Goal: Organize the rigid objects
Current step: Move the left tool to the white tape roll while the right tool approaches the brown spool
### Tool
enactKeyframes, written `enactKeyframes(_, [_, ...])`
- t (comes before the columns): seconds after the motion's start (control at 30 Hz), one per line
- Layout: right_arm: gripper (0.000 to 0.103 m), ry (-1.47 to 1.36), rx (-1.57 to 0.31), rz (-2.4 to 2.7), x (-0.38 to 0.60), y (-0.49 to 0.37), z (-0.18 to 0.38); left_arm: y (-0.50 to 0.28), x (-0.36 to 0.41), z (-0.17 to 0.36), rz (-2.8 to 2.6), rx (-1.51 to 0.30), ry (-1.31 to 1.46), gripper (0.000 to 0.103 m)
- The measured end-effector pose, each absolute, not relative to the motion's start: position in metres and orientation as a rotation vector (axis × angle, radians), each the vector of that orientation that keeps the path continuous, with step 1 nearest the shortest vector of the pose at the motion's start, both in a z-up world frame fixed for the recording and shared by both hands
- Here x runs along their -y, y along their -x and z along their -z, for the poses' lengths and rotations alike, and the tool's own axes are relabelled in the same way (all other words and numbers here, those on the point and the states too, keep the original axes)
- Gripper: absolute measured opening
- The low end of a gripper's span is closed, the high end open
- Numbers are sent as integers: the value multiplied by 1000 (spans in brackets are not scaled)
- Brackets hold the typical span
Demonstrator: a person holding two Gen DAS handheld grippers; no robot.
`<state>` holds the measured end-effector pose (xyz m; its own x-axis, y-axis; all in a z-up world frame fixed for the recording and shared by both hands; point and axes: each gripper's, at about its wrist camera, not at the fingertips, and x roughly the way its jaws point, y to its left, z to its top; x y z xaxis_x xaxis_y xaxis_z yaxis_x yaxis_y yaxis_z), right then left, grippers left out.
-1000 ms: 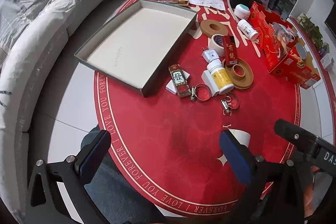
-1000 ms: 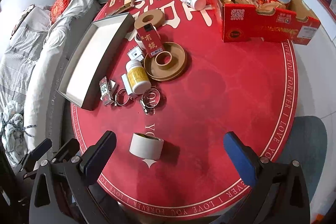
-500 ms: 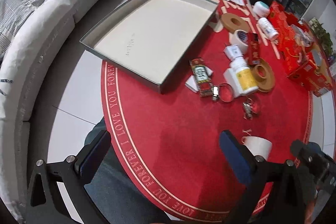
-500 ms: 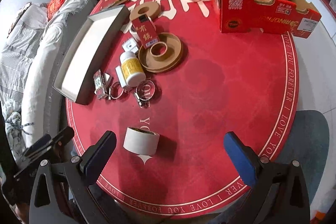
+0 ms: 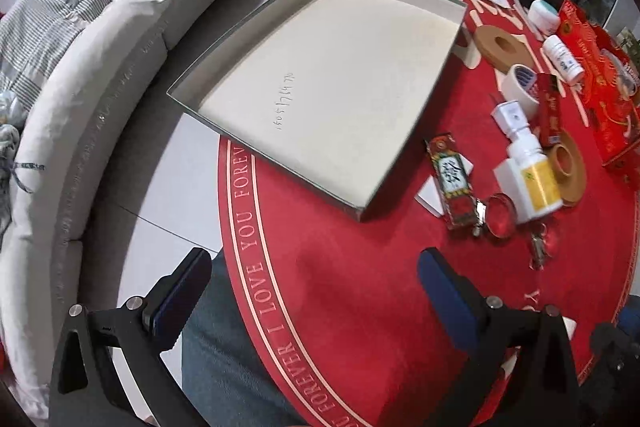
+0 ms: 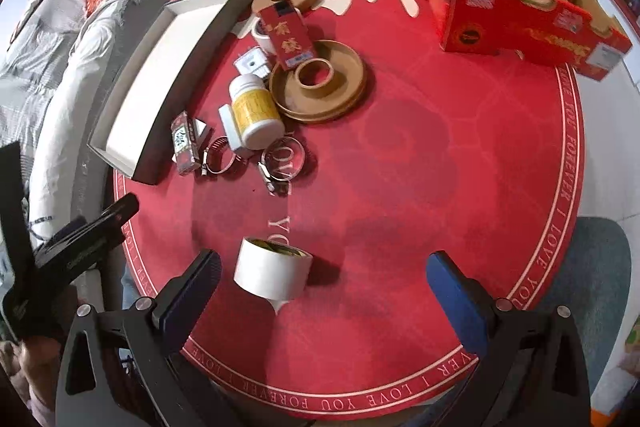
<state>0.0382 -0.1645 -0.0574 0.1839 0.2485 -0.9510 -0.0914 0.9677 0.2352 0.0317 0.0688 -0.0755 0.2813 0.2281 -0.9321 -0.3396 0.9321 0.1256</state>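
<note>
Tape roll [image 6: 273,273] stands alone near table edge [image 6: 360,409].

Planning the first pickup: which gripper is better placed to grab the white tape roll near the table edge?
Right. The white tape roll sits just ahead of the right gripper, its jaws open; the left gripper faces the tray.

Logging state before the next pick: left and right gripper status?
Left gripper: open, holding nothing.
Right gripper: open, holding nothing.
</note>
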Motion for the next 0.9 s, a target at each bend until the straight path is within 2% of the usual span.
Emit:
enactKeyframes(0.3, [103, -92, -1398, -242, 149, -51, 66, -31, -53, 77, -285, -1272, 138, 103])
enactKeyframes(0.9, [103, -159, -1391, -169, 186, -49, 66, -26, -19, 70, -200, -1274, 80, 103])
